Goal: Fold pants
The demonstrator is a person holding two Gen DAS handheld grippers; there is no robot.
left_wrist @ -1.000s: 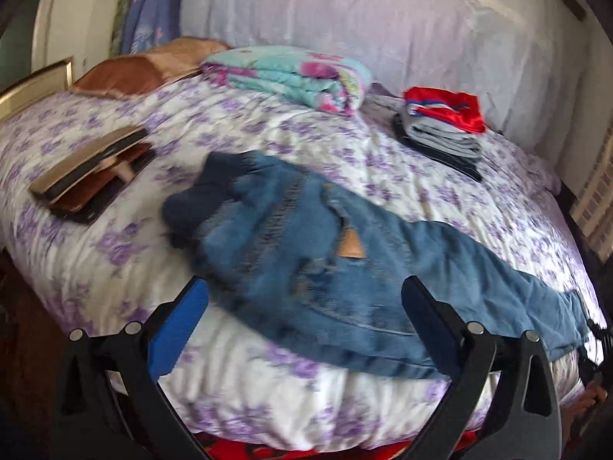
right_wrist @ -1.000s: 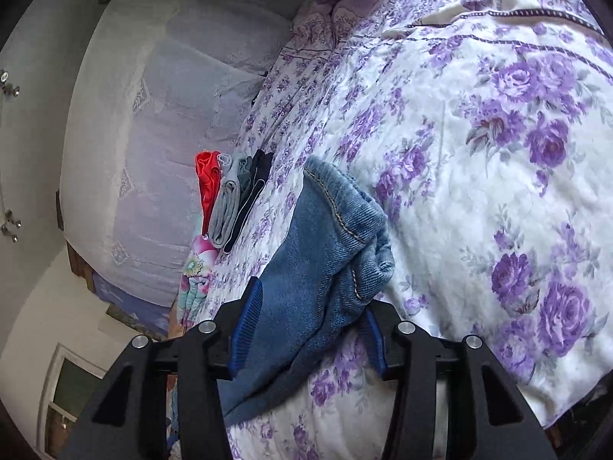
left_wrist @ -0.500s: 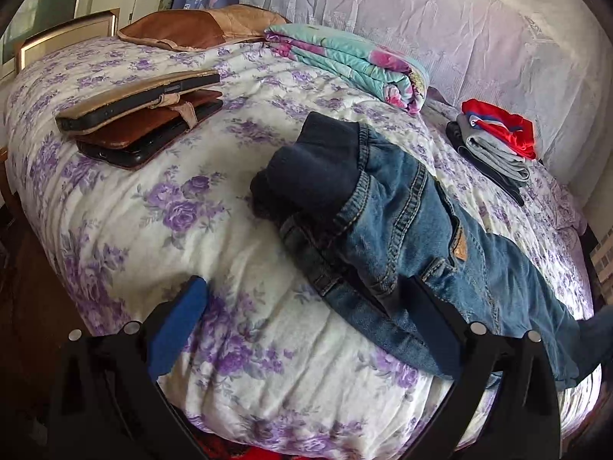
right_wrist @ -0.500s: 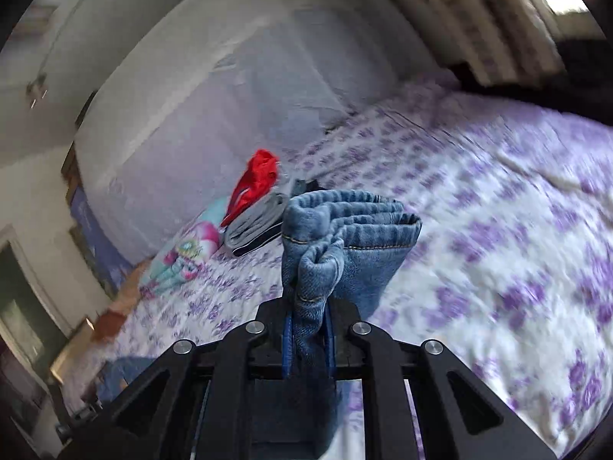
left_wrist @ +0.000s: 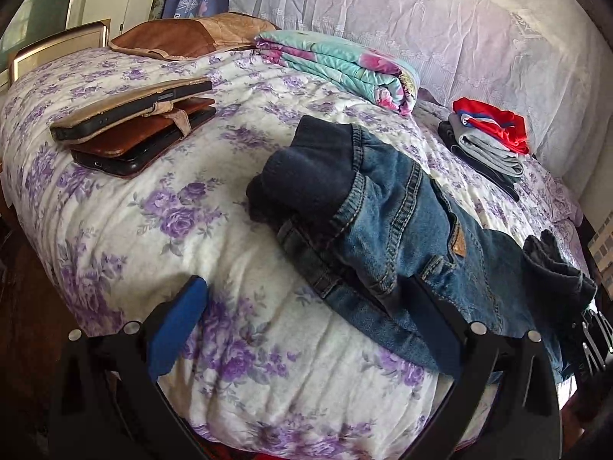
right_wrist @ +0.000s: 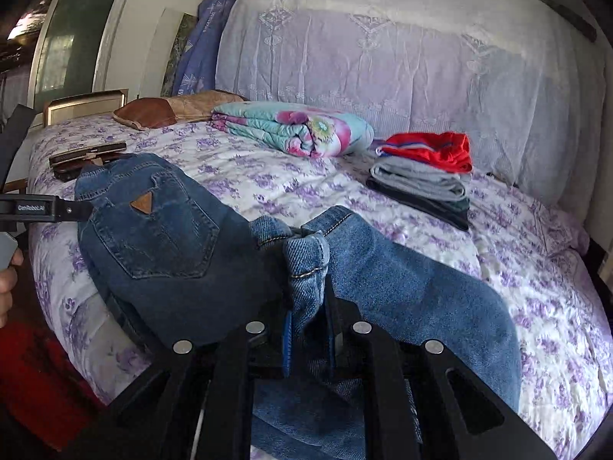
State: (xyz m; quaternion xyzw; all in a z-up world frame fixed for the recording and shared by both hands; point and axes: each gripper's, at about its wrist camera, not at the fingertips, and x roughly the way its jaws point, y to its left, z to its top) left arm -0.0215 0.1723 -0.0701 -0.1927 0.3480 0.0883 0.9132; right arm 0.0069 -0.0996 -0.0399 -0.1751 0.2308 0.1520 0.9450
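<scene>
**Jeans half-lifted on a bed, right tool clamped on the leg hems**

Blue jeans (left_wrist: 387, 230) lie on a bed (left_wrist: 115, 230) w/ a white quilt printed in purple flowers. In the left wrist view their long axis runs diagonally: dark waistband end at approx. 10 o'clock, legs trailing off toward 4 o'clock. A tan leather patch shows on the back pocket.

Left tool (left_wrist: 302, 306) hangs over the near edge of the bed, jaws spread wide, nothing between them. Its blue pad is over bare quilt; the other finger sits in front of the denim near the seat, but whether it touches I can't tell.

Right tool (right_wrist: 308, 329) is closed tight on the bunched leg hems, having just clamped down on them. In the right wrist view the hems stand up between its pads at centre, and the leg fabric doubles back, w/ the seat and pocket at 9 o'clock and the leg draping to 4 o'clock.

Elsewhere on the bed: two stacked phone cases (left_wrist: 134, 122) at 10 o'clock, a folded floral blanket (left_wrist: 337, 69) at 12, a pile of folded clothes (left_wrist: 486, 142) w/ a red item on top at 2. A person's hand (right_wrist: 5, 287) shows at the left edge of the right wrist view.
</scene>
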